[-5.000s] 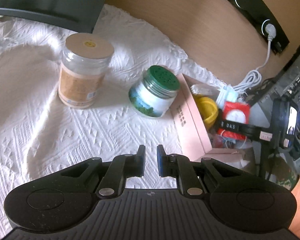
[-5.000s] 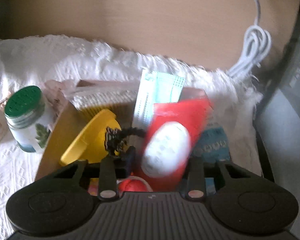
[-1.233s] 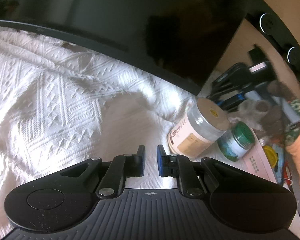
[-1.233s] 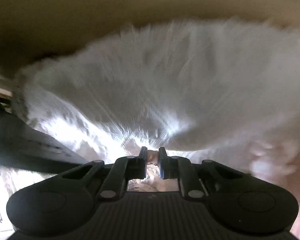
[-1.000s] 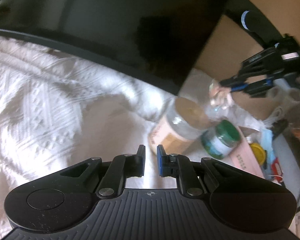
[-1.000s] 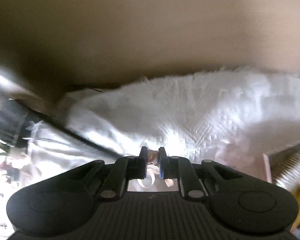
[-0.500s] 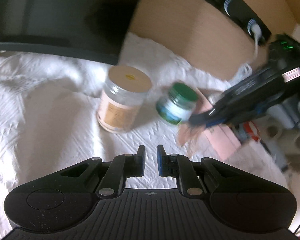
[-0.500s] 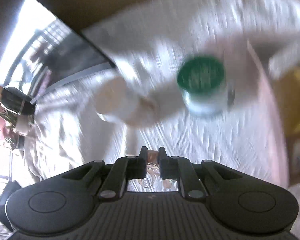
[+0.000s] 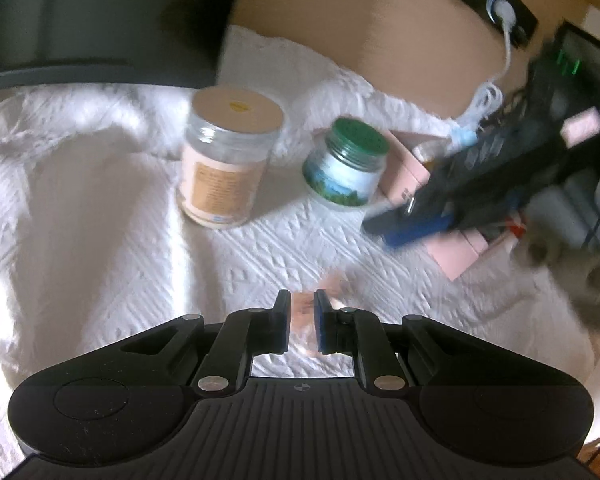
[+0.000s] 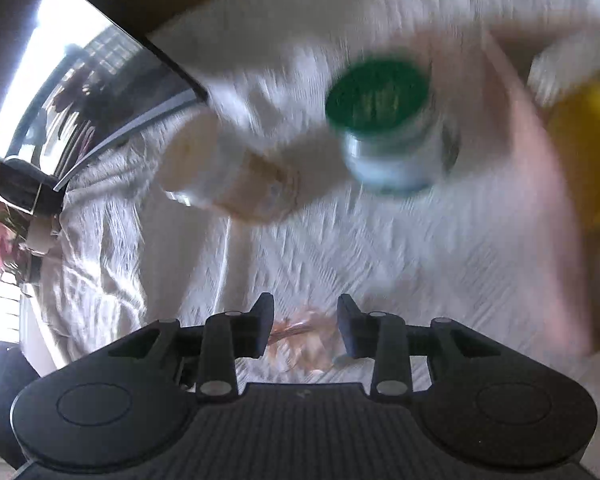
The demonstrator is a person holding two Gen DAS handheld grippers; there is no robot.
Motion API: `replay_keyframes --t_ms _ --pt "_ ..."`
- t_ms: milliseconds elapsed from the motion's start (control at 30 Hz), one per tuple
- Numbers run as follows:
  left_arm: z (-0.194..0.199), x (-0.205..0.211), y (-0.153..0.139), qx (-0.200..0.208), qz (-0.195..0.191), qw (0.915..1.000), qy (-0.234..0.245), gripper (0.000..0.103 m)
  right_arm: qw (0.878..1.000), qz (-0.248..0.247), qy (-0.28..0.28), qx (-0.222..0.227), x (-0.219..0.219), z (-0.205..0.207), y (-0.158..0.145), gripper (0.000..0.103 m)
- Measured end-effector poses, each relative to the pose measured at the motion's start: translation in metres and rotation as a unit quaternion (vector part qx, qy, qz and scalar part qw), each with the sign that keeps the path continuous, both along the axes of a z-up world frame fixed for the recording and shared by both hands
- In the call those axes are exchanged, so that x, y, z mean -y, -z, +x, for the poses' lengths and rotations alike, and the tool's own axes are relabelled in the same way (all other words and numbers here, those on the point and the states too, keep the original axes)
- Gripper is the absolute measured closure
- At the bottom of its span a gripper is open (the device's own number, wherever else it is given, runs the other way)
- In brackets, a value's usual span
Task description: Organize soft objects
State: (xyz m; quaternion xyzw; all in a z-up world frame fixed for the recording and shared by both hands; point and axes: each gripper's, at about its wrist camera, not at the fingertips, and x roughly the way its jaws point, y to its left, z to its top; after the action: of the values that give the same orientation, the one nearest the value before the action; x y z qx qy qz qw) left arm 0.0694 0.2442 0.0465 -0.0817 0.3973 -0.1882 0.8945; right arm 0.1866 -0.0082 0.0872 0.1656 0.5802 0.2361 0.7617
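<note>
A small pinkish see-through packet (image 10: 300, 338) lies on the white textured cloth (image 10: 380, 264). It sits between the fingers of my right gripper (image 10: 305, 320), whose jaws are opening; the pads stand apart from it. From the left wrist the right gripper (image 9: 384, 228) shows blurred, low over the cloth beside the pink box (image 9: 454, 254). My left gripper (image 9: 302, 318) is shut and holds nothing. The same packet (image 9: 332, 284) shows on the cloth just beyond its tips.
A beige-lidded glass jar (image 9: 230, 160) and a green-lidded jar (image 9: 348, 168) stand upright behind the packet. The pink box holds a yellow thing (image 10: 588, 152) and other blurred items. A dark monitor (image 9: 100, 12) stands at the back left, with a wooden wall and a white cable (image 9: 488, 100) behind.
The right gripper's jaws have parted and the pinkish packet is out of their pinch. The left wrist view has swung from the monitor towards the jars and box.
</note>
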Motion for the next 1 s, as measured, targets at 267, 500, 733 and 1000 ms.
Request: replay_keyframes --t_ms 267,500,733,1000 --pt "0.007 0.026 0.009 0.008 0.028 0.9986 0.044 0.09 0.957 -0.167 0.092 0.22 0.051 0.034 -0.094 0.026" --pt "0.01 0.035 0.012 0.02 0.042 0.9964 0.071 0.09 0.972 -0.183 0.072 0.132 0.033 0.119 -0.078 0.026" --pt "0.002 0.003 0.012 0.029 0.027 0.9989 0.024 0.09 0.977 -0.198 0.066 0.036 -0.02 0.164 -0.022 0.031" --pt "-0.007 -0.024 0.02 0.017 0.026 0.9993 -0.02 0.09 0.982 -0.179 0.058 0.015 -0.026 0.165 -0.009 0.095"
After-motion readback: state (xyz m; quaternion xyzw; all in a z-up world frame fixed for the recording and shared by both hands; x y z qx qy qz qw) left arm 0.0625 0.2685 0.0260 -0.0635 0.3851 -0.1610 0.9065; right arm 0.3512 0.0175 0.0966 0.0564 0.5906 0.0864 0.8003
